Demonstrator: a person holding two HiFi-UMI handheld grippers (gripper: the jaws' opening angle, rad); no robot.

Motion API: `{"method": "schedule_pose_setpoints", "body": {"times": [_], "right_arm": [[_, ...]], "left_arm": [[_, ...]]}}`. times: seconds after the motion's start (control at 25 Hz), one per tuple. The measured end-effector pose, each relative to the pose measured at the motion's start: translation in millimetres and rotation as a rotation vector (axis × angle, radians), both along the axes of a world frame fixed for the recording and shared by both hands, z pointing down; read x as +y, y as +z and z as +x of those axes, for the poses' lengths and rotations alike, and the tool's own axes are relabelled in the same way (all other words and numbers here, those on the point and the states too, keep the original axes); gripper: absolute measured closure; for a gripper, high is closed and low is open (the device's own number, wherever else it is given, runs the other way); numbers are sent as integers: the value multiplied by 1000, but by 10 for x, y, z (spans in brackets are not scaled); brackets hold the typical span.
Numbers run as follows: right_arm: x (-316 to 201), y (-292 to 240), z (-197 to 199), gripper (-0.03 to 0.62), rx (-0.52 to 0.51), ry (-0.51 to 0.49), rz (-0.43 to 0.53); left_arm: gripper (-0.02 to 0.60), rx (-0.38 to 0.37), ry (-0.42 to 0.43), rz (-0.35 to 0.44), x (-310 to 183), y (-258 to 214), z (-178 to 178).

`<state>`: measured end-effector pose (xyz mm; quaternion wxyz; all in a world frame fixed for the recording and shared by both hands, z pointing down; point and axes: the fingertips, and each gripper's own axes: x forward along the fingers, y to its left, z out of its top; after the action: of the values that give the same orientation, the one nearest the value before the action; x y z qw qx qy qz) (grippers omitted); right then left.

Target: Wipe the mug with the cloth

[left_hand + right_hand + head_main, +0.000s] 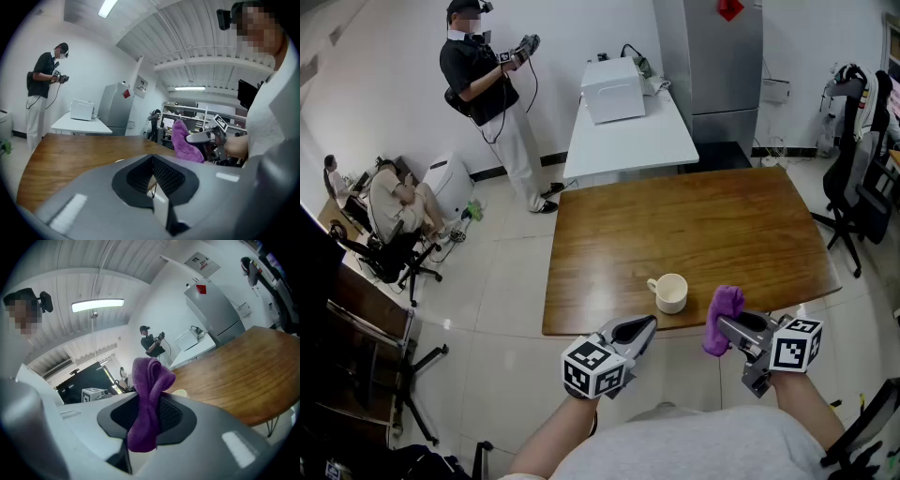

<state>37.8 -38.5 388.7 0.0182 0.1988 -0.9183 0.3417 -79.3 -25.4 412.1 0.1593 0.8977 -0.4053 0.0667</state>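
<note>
Mug (669, 292): cream, upright, on the brown wooden worktop (694, 225) close to its near edge. In the head view its handle is turned to the left.

Cloth (724, 314): purple and bunched, just right of the mug and apart from it, over the near edge of the worktop. It is held roughly upright, with a folded top standing above the jaws and a loose end hanging below them.

Right tongs (722, 326): to the right of the mug and a little nearer the person, pointing in towards it. The jaws are closed tight on the middle of the cloth.

Left tongs (647, 325): nearer than the mug and slightly left of it, just off the near edge of the worktop, tips aimed towards the mug. The jaws are pressed together with nothing between them.

White table (628, 136): well beyond the mug, butted against the far edge of the worktop. A white box (612, 89) sits on it.

Standing person (487, 84): far beyond the mug and to its left, dark top and pale trousers, holding a device in both hands.

Grey fridge (722, 66): far beyond the mug, slightly right.

Office chair (853, 178): well to the right of the mug, past the end of the worktop.
</note>
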Motion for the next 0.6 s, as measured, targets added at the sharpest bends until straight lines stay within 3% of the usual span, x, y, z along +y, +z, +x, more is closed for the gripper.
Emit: {"method": "schedule_pose_setpoints", "body": {"times": [0.28,0.6], "right_arm": [[-267,108,-142,490,8,2,-30],[-470,468,-174,490,35,-17,-97]], "left_arm": [[536,-32,80,26,-307,200,-133],[500,-178,98,-96,-950,898,-418]]}}
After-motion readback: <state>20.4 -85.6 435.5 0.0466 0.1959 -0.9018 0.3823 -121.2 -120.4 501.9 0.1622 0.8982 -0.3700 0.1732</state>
